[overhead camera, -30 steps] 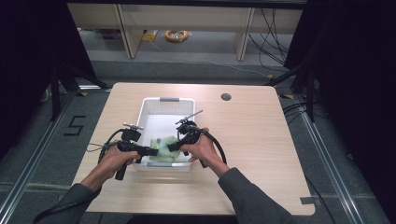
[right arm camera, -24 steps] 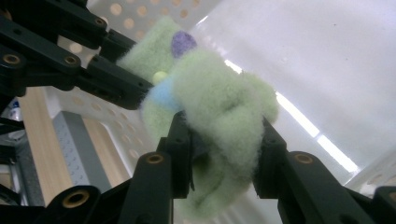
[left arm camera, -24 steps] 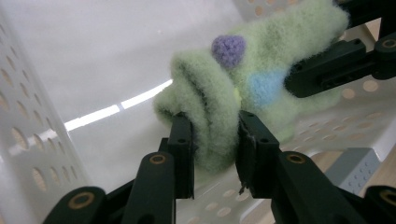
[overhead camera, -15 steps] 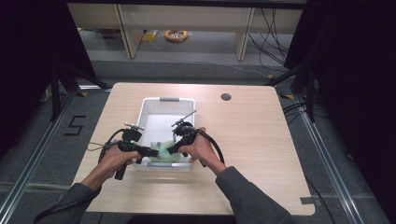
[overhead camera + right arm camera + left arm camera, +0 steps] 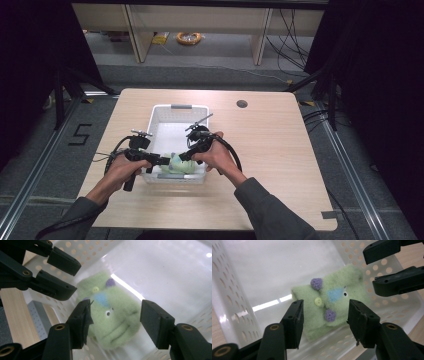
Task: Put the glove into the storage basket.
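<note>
1. Pale wooden surface (image 5: 280,150), mostly bare, carrying a white perforated basket (image 5: 170,111) near the person's edge; dark floor and shelving beyond.
2. Nearest the cameras: left gripper (image 5: 324,315) with jaws spread and just been opening, nothing pressed between the pads; green plush toy (image 5: 329,302) lying just past the tips, on the basket floor by the near wall.
3. Right gripper (image 5: 113,320) likewise released, jaws just been opening, toy (image 5: 112,312) seen between and beyond them, untouched by the pads.
4. Judged step: toy set down in the basket and let go by both grippers, so placing looks done.
5. Next move, as a judgement: lift both pairs of jaws straight up out of the basket, keeping them spread so no fabric snags, then draw back over the near rim.
6. Edges to mind: perforated wall just beside the left jaws on one side, the near rim close under both; each gripper's tips near the other's, so little sideways room.
7. Farther off: open basket floor beyond the toy, and wide free surface to the right of the basket for parking the grippers.
</note>
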The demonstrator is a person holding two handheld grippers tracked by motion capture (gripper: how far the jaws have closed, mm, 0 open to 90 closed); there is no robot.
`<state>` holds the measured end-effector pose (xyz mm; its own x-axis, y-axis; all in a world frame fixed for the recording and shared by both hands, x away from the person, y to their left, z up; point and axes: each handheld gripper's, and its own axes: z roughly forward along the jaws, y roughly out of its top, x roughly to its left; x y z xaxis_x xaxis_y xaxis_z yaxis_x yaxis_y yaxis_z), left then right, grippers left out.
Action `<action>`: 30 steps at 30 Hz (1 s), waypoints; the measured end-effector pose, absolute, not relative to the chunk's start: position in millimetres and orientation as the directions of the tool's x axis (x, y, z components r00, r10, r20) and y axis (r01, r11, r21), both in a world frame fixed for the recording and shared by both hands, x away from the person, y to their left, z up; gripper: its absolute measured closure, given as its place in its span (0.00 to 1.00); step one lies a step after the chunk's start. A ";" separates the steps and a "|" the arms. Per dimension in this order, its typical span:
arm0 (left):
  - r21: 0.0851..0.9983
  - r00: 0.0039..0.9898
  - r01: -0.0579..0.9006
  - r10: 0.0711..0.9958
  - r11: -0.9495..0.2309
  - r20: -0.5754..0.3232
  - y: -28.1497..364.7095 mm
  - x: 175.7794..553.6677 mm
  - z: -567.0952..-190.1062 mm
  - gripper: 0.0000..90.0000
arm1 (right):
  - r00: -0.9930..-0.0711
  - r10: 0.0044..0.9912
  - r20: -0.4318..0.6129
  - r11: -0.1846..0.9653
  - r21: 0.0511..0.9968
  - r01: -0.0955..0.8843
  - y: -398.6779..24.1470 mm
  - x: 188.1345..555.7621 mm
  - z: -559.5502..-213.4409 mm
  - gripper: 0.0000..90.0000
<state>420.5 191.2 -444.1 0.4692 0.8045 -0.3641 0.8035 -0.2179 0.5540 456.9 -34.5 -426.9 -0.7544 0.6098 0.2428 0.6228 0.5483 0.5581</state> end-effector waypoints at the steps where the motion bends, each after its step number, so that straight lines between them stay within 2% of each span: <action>1: 0.559 0.452 0.808 0.806 -0.188 -0.382 190.3 420.1 -442.9 0.45 | -0.754 0.609 0.246 0.540 0.568 0.621 -36.5 456.8 -424.3 0.46; 10: 0.573 0.454 0.800 0.806 -0.180 -0.380 194.6 418.8 -436.4 0.42 | -0.765 0.593 0.251 0.529 0.594 0.605 -42.5 452.4 -417.6 0.45; 14: 0.582 0.455 0.796 0.800 -0.169 -0.390 194.0 415.4 -433.7 0.38 | -0.790 0.565 0.237 0.529 0.631 0.568 -48.1 448.2 -411.3 0.44; 24: 0.595 0.469 0.788 0.780 -0.158 -0.414 187.6 402.1 -428.5 0.30 | -0.784 0.563 0.260 0.499 0.650 0.574 -69.0 439.8 -400.9 0.43; 30: 0.622 0.477 0.772 0.768 -0.134 -0.427 179.1 391.0 -424.9 0.30 | -0.774 0.576 0.264 0.476 0.661 0.580 -83.9 435.8 -397.9 0.42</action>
<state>391.0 179.1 -424.9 0.4771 0.7681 -0.4270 0.7719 -0.1339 0.6215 435.8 -83.9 -397.9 -0.7736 0.5761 0.2639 0.5799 0.4757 0.6614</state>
